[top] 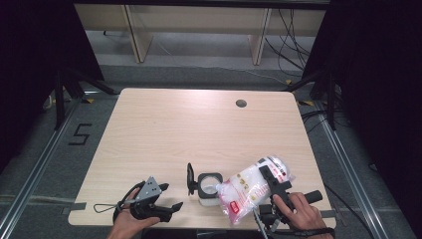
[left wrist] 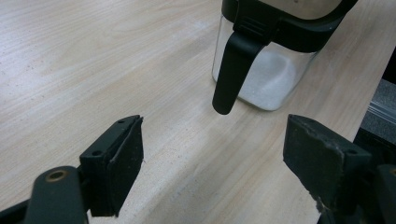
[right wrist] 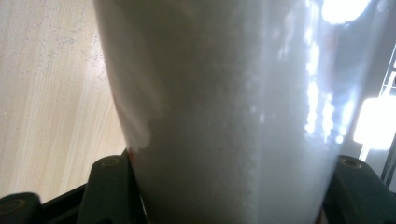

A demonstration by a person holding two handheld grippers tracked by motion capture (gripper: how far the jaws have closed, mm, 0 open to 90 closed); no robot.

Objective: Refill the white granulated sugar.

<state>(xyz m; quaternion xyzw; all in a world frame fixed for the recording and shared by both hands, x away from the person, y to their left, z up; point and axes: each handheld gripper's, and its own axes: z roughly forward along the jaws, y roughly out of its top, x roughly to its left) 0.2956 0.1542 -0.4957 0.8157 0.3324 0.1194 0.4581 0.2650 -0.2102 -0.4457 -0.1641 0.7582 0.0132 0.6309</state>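
Observation:
A clear plastic bag (top: 249, 191) of white granules with red print lies tilted at the table's front right. My right gripper (top: 272, 180) is shut on its far end, and the bag's near corner rests at the mouth of a small clear jar (top: 209, 189). In the right gripper view the bag (right wrist: 224, 107) sits between the two black jaws of that gripper (right wrist: 229, 196). The jar (left wrist: 266, 79) holds some white granules, and its black lid (left wrist: 231, 70) hangs flipped open. My left gripper (left wrist: 212, 163) stands open just left of the jar, nothing between its jaws, seen from above as the left gripper (top: 170, 195).
The wooden table (top: 199, 129) has a round cable hole (top: 241, 103) at the back right. Its front edge runs just below both hands. A taped "5" (top: 79, 134) marks the floor at the left, and black stands and cables flank the table.

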